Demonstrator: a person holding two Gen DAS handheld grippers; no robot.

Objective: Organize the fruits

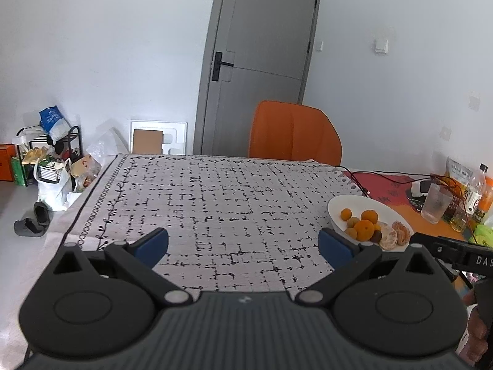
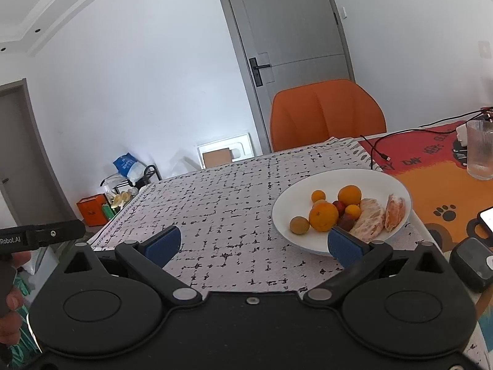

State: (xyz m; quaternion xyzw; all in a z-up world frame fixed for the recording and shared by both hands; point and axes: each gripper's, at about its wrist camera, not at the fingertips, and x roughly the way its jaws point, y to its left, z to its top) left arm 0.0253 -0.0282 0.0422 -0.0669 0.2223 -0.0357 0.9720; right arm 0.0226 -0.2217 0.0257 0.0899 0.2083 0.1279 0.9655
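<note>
Left gripper and right gripper, jaws spread wide, holding nothing, above the cloth. Beyond, white plate at the cloth's right edge holds the fruits. Farther: glass, orange chair.

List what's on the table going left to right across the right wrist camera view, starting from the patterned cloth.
Patterned cloth → white plate of fruit → ribbed glass. On the plate: brown round fruit → large orange → peeled citrus → peeled orange segment.
</note>
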